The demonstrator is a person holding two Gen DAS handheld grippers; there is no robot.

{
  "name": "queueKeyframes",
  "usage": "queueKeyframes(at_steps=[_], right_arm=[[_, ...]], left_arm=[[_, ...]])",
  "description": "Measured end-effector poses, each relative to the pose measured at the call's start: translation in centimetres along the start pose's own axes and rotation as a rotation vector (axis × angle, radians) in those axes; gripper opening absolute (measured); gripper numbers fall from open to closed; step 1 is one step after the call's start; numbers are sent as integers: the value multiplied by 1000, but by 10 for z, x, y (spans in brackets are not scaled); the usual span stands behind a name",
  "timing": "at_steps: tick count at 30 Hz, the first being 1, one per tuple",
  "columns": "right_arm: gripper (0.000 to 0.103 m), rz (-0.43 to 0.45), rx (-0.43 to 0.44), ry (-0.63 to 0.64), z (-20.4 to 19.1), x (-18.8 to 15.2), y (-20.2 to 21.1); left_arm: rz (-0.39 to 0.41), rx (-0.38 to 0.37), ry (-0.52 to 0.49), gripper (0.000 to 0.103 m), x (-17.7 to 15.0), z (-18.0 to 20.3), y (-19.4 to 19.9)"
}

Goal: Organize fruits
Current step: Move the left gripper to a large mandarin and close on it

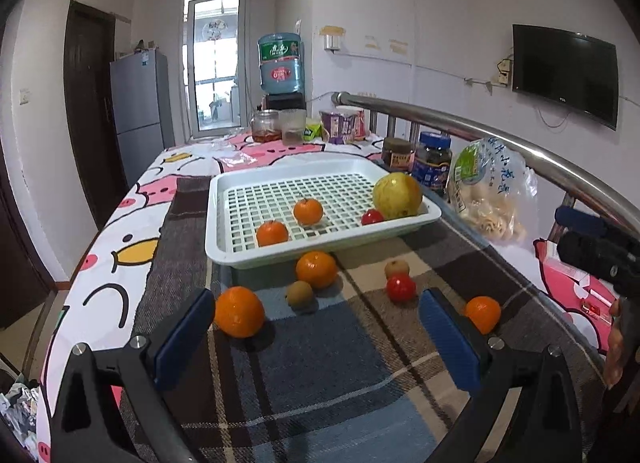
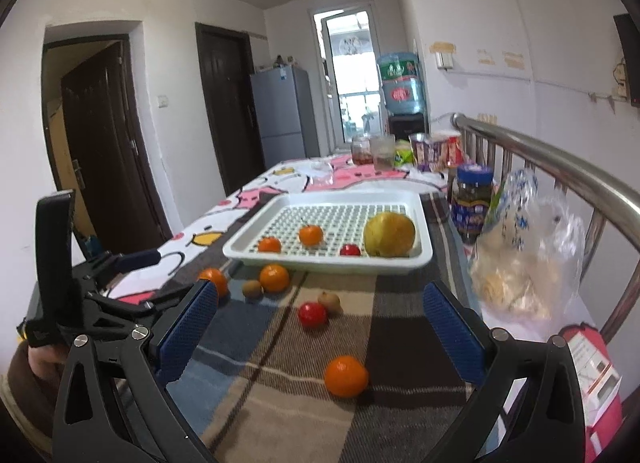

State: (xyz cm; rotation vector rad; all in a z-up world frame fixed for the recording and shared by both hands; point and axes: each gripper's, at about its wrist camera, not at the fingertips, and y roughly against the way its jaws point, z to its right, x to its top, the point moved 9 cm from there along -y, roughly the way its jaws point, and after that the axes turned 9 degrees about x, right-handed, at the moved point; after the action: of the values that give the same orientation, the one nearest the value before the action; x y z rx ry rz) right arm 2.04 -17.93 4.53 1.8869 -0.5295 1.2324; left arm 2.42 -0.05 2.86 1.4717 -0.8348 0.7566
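Your left tool (image 1: 316, 327) is opened wide and holds nothing; it hovers above the near part of the checked cloth (image 1: 340, 363) on the table. Your right tool (image 2: 320, 323) is also opened wide and empty, with its blue pads on both sides of the loose fruit.

The white tray (image 1: 430, 219) stands farther on the cloth. In it you have two small oranges (image 1: 308, 211), one small red fruit (image 1: 372, 217) and a big yellow-green fruit (image 1: 397, 195) in the right corner, touching the red one.

Outside the tray, near its front edge, lies an orange (image 1: 317, 269) with a brown kiwi (image 1: 299, 293) just beside it. To the left, near your left tool's left pad, is a bigger orange (image 1: 239, 311). To the right are another brown fruit (image 1: 397, 268) and a red fruit (image 1: 401, 287), touching or almost touching. One more orange (image 2: 346, 376) lies nearest, between the pads of your right tool.

Jars (image 1: 432, 161) and a plastic bag (image 1: 488, 191) stand at the right side, near the metal rail (image 1: 520, 143).
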Motion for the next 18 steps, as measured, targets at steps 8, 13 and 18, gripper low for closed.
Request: queueKeyframes(at_steps=[8,13,18], right_arm=[[103,-103,-9,-44,14,-30,-19],[103,-168,1,-68,19,-47,-32],[96,-231,1,-66,20,-63,-45]], left_arm=[[-103,52,53,93,-15,-27,-35],[-170,97,91,84,-24,-44,-57],[-212,116,109,73,-32,-51,-72]])
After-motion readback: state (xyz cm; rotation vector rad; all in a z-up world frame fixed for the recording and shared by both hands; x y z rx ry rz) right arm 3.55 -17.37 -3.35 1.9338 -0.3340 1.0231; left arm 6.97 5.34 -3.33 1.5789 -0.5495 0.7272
